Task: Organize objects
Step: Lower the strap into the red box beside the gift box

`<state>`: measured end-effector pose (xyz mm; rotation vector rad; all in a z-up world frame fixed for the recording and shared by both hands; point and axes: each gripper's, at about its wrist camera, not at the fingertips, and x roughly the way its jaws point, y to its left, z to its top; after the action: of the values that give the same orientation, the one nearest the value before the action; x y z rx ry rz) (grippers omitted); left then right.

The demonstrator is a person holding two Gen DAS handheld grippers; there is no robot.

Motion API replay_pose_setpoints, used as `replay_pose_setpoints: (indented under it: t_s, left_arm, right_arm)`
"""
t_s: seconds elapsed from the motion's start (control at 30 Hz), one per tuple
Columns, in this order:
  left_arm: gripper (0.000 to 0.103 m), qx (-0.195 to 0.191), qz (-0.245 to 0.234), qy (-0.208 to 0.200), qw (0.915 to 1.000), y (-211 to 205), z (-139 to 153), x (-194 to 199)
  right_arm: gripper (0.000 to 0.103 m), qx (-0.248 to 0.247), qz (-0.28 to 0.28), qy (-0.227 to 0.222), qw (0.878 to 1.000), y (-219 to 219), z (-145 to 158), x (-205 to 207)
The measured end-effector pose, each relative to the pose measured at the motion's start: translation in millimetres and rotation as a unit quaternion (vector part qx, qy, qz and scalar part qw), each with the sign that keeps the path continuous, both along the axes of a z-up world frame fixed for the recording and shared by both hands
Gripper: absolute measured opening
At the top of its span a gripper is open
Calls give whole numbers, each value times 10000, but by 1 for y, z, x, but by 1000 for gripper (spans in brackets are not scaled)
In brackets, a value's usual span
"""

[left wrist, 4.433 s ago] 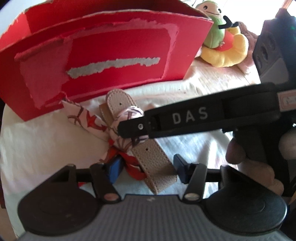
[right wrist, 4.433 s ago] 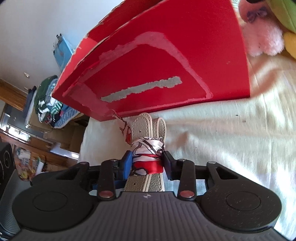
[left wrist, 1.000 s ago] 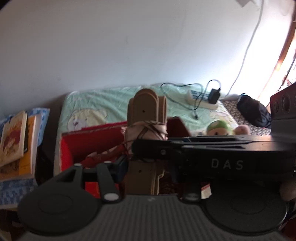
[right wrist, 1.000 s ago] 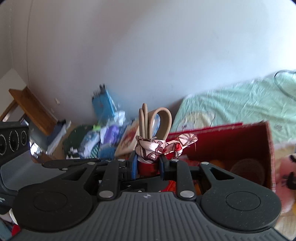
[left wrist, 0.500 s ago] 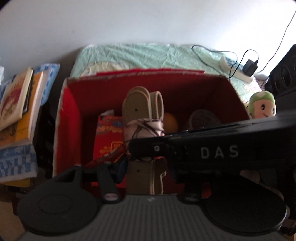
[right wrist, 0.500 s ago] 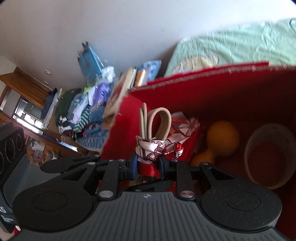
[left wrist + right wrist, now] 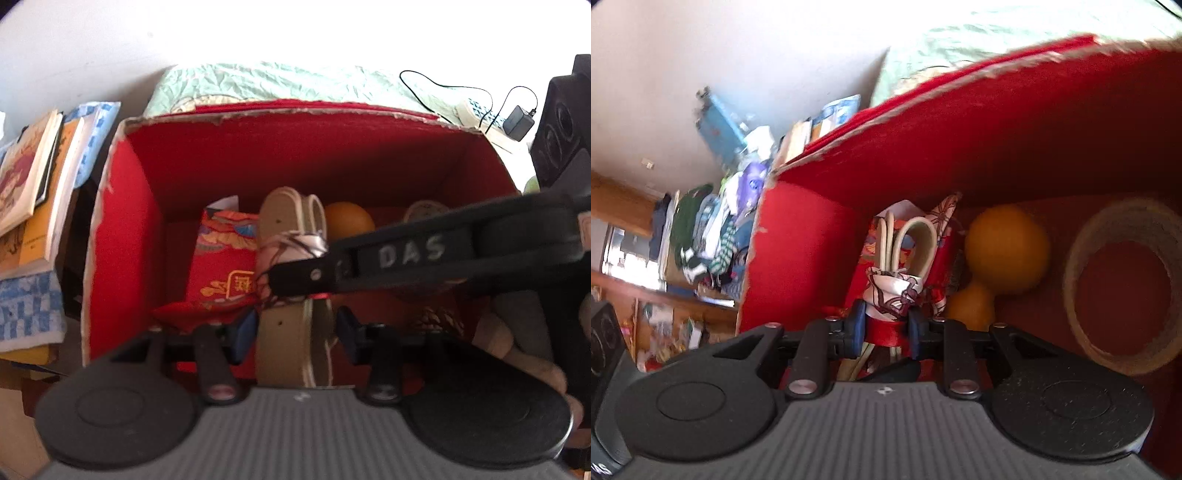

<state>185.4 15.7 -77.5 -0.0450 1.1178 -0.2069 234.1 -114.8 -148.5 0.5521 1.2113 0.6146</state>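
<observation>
Pinching the patterned silk scarf [image 7: 892, 291] knotted round my folded beige leather strap [image 7: 295, 332], my right gripper [image 7: 885, 328] hangs the bundle inside the open red cardboard box [image 7: 122, 229]; my left gripper [image 7: 293, 332] is opening, its pads off the strap between them; an orange ball [image 7: 1006, 249] lies just beside.

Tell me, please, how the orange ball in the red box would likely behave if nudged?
The ball looks round and smooth, so it would probably roll. A smaller orange ball touches it and the box wall stands close behind, so it likely wouldn't travel far.
</observation>
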Motion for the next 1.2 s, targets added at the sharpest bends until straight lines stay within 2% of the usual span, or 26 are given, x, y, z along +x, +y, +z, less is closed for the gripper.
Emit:
replay_pose_setpoints:
  t_s: [0.1,0.2,0.33,0.5,0.63,0.7,0.73,0.83,0.97,1.03,1.2]
  left_arm:
    - [53,4,-14,32,10000,1,-4,0]
    - [63,4,-54,71,10000,2,-9,-1]
    - [71,-100,-87,65,9999,5,-11,-2]
    - [79,-138,-56,80,9999,10,-14,-5]
    - [79,-184,-17,76,9998,12,-12,-9]
    - [73,-132,-17,68,9999,10,-12,-10]
    - [70,-81,-14,51,10000,9,-11,-11]
    - [70,48,30,-58,10000,9,-7,-11]
    - [68,28,120,-132,9998,11,-1,-16]
    - [67,50,142,-143,9998,11,0,-17]
    - [67,117,290,-179,9994,12,3,-15]
  right_arm:
    - [25,60,-178,224,9996,-8,-5,2]
    - [25,95,-316,363,9988,-16,-6,2]
    - [25,279,-489,382,9977,-31,-7,-1]
    - [25,359,-394,333,9980,-35,-6,-2]
    - [25,186,-334,259,9989,-29,-4,1]
    - [25,-27,-297,184,9994,-19,1,6]
    - [25,-100,-244,121,9996,-12,5,8]
    - [25,-332,111,-111,9993,13,9,10]
    - [26,-124,329,-64,9994,25,2,11]
    - [29,-52,208,-124,9997,19,2,10]
    - [31,355,-260,-34,9990,4,-5,7]
